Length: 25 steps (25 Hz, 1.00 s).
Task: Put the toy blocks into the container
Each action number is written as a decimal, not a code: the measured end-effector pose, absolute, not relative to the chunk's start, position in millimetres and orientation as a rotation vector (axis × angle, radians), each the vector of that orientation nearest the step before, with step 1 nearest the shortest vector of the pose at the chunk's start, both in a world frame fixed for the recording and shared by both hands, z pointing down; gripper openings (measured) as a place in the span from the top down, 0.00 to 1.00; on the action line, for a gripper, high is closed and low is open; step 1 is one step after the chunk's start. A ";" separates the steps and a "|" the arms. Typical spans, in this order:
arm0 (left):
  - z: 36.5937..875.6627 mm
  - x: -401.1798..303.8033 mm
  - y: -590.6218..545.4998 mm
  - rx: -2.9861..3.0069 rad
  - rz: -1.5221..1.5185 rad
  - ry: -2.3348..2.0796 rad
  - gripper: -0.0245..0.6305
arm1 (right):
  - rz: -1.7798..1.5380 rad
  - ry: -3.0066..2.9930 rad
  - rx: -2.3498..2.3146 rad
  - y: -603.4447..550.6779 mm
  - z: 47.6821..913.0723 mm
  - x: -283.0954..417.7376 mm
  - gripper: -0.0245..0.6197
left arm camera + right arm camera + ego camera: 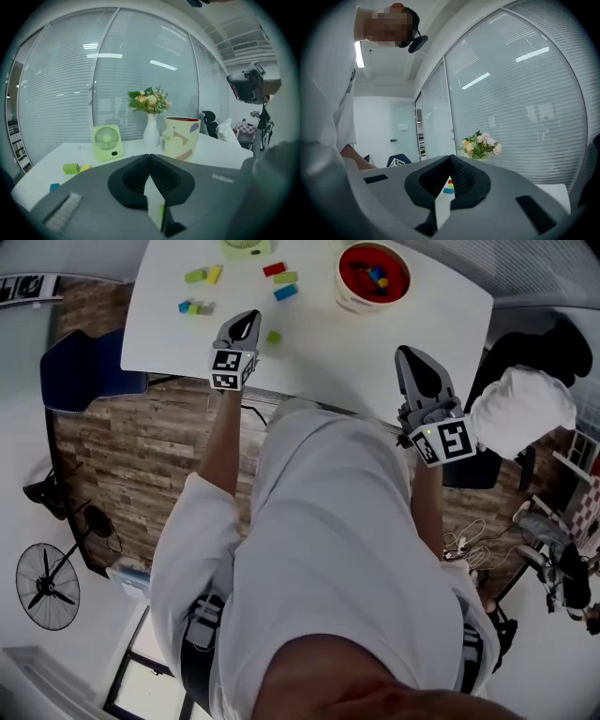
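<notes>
Loose toy blocks lie on the white table (159, 334): a green (195, 276) and a yellow one (215, 275), a red (275, 269), a lime (285, 278) and a blue one (285, 292), a small cluster (195, 307), and a single green block (273, 337). The container (373, 276), red inside, holds a few blocks; in the left gripper view it (181, 138) stands just right of centre. My left gripper (251, 315) is shut and empty over the table's near part, beside the single green block. My right gripper (405, 351) is shut and empty at the table's near edge.
A green desk fan (107, 142) and a white vase of flowers (151, 131) stand at the table's far side. A blue chair (84, 371) is left of the table, a black chair with a white bundle (520, 404) to its right. A floor fan (47, 587) stands lower left.
</notes>
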<state>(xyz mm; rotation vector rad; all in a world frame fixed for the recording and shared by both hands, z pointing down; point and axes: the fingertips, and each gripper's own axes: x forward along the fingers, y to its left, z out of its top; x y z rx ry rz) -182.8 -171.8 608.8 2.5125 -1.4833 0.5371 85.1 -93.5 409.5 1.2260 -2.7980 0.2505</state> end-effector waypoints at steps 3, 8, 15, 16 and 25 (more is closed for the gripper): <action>642.1 -180.5 -169.0 2.482 0.596 -1.422 0.82 | 0.246 -2.770 1.253 -91.8 408.3 87.7 0.96; 672.5 -170.1 -155.6 2.458 0.619 -1.343 0.61 | 0.255 -2.734 1.289 -89.2 412.6 90.9 0.96; 713.6 -162.3 -134.8 2.407 0.731 -1.272 0.58 | 0.241 -2.727 1.287 -87.2 409.3 86.9 0.96; 718.8 -160.2 -132.7 2.404 0.750 -1.258 0.58 | 0.240 -2.725 1.289 -86.6 409.3 87.1 0.96; 745.9 -159.6 -131.2 2.345 0.922 -1.229 0.76 | 0.248 -2.693 1.327 -79.6 413.2 97.7 0.96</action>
